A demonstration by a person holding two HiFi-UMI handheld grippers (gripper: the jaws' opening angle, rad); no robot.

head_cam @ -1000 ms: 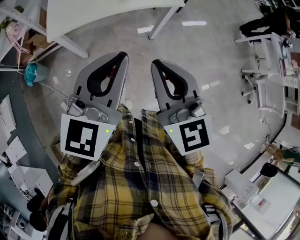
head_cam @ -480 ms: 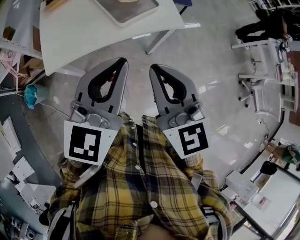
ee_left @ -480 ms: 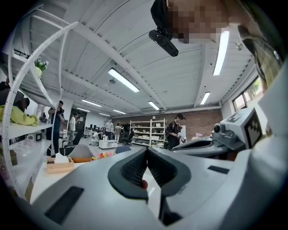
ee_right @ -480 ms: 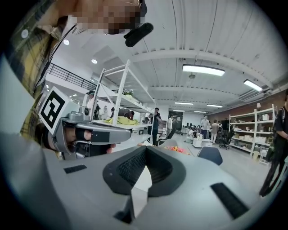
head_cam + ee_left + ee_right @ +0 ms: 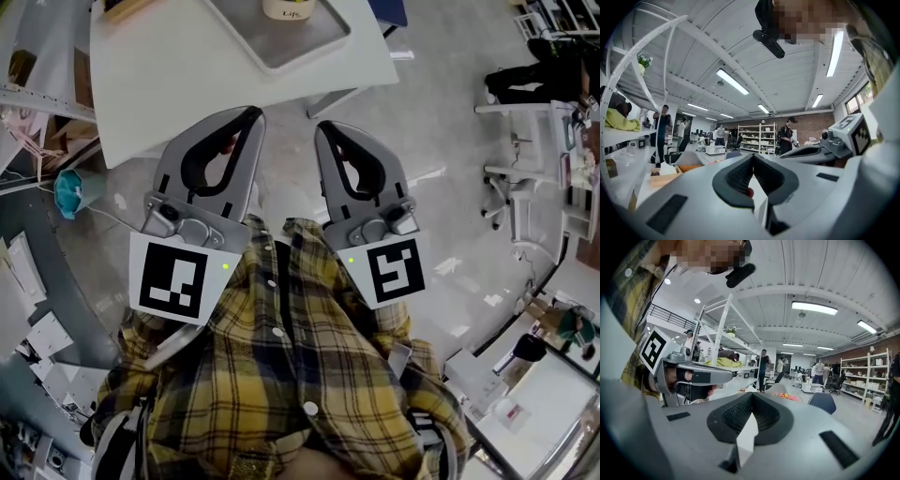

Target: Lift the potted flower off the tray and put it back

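Head view, compared with one second earlier: the white tabletop [image 5: 169,84] now fills more of the upper frame. The grey tray [image 5: 272,62] has come into sight on it, where before only the tabletop's edge showed. The potted flower [image 5: 289,8] stands on the tray; only its pale pot base shows, cut by the upper edge. The left tool [image 5: 251,114] and right tool [image 5: 322,127] are held side by side before the person's plaid shirt [image 5: 281,375], over the floor [image 5: 450,122]. Each has its jaws together on nothing, as each gripper view confirms. Both tips point toward the tabletop's near edge, well apart from tray and pot.
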